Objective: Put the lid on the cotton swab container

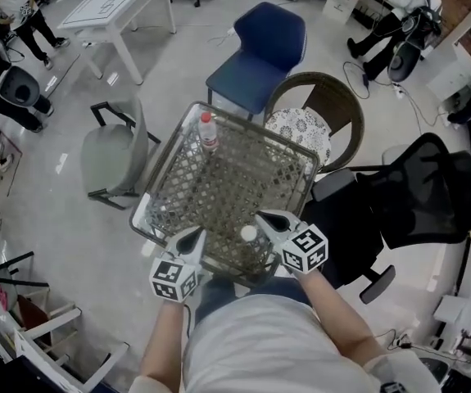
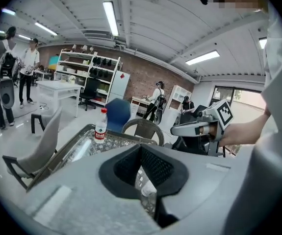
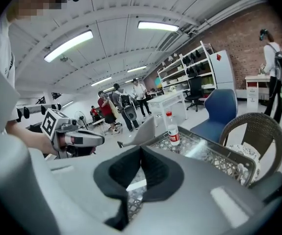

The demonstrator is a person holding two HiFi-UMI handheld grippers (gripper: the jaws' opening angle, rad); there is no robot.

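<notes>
A small round container (image 1: 249,233) with a white top stands near the front edge of the wicker table (image 1: 163,164) with a glass top. In the left gripper view it shows as a clear tub (image 2: 145,187) just below the jaws. No separate lid is visible. My left gripper (image 1: 196,235) hovers just left of the container, its jaws shut (image 2: 141,148) with nothing between them. My right gripper (image 1: 264,218) hovers just right of it, jaws shut (image 3: 141,150) and empty. Each gripper shows in the other's view: right (image 2: 176,129), left (image 3: 100,140).
A water bottle (image 1: 207,129) with a red label stands at the table's far left corner. Round the table are a blue chair (image 1: 260,47), a wicker chair (image 1: 325,105), a grey chair (image 1: 120,154) and a black office chair (image 1: 423,195). People stand farther back.
</notes>
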